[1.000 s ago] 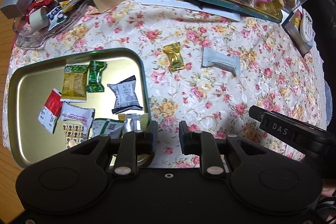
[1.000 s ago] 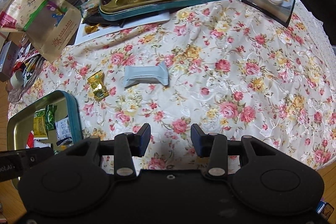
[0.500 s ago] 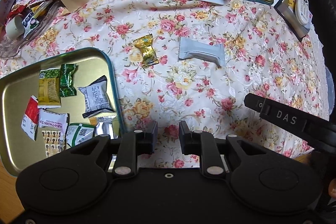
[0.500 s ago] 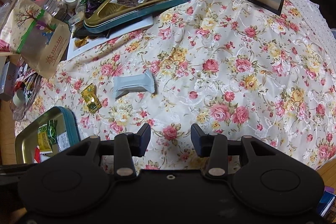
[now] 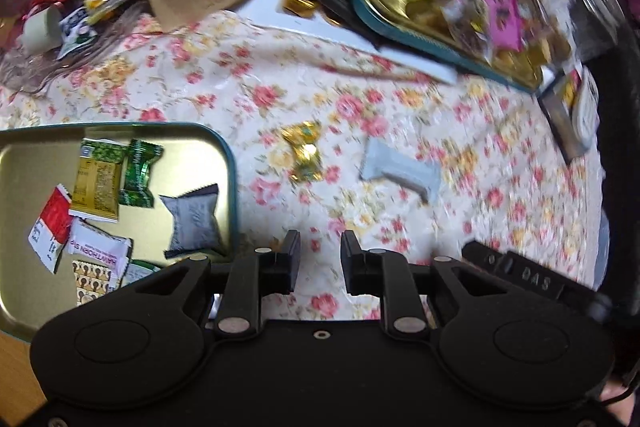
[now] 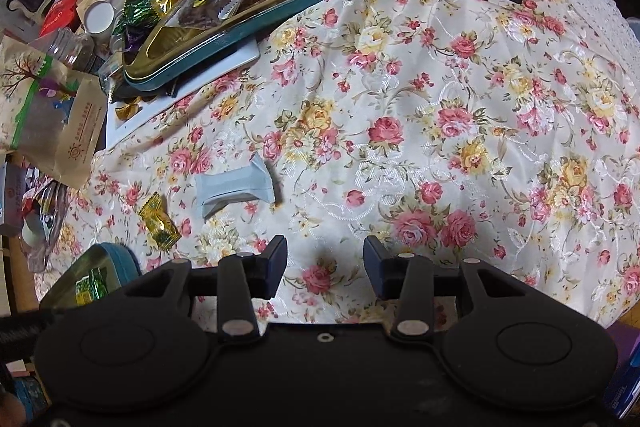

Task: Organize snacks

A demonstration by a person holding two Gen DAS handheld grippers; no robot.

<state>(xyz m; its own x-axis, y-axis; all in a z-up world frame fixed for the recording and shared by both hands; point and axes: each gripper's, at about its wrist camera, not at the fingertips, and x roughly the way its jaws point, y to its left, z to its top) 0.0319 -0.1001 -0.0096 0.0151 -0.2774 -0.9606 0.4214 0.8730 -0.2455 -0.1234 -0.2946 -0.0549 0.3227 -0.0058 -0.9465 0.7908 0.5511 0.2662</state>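
"HAWTHORN S…" runs along a white snack packet (image 5: 98, 254) lying in the gold tray (image 5: 224, 163) at the worktop's near left edge. "DAS" is moulded into the black bar of the other claw (image 5: 532, 281) at the left view's right side. Other wrappers' print is too blurred to read.

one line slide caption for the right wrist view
Empty right gripper hovers over floral tablecloth, with a pale blue snack packet and gold candy lying loose ahead.
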